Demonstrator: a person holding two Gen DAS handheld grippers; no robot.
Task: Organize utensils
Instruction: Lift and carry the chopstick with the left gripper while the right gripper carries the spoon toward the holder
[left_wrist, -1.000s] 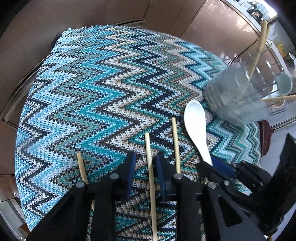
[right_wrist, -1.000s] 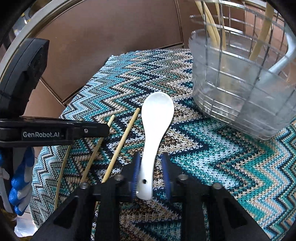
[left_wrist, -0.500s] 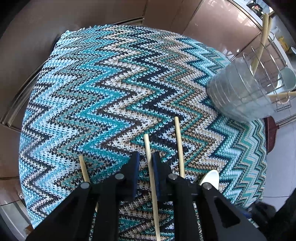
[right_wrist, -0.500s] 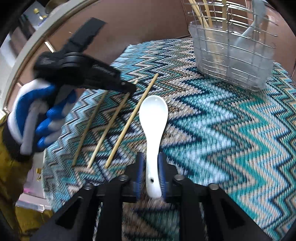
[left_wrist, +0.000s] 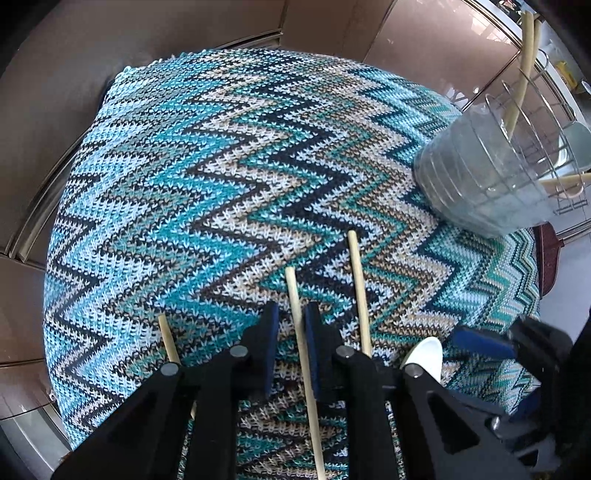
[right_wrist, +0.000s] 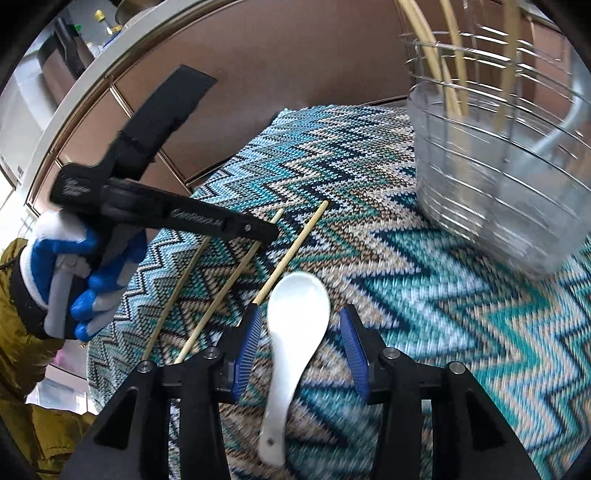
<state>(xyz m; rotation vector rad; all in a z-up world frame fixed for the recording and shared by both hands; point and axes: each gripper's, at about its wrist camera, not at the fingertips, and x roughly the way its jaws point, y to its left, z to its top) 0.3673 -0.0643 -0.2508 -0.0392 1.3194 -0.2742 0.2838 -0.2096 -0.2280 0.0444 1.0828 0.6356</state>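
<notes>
On the zigzag-knit cloth (left_wrist: 207, 192), three wooden chopsticks lie roughly parallel, tips pointing away from the left gripper (left_wrist: 291, 345). Its jaws are nearly closed around the middle chopstick (left_wrist: 300, 332); whether the pads press it cannot be told. Right gripper (right_wrist: 301, 347) jaws are opening, astride the white ceramic spoon (right_wrist: 293, 343) without touching: bowl points toward the wire utensil basket (right_wrist: 491, 206), handle toward the camera.

The cloth (left_wrist: 207, 177) zigzags in teal, navy, beige and white; the spoon (right_wrist: 295, 325) is white (chopsticks (left_wrist: 301, 332) pale tan).
</notes>
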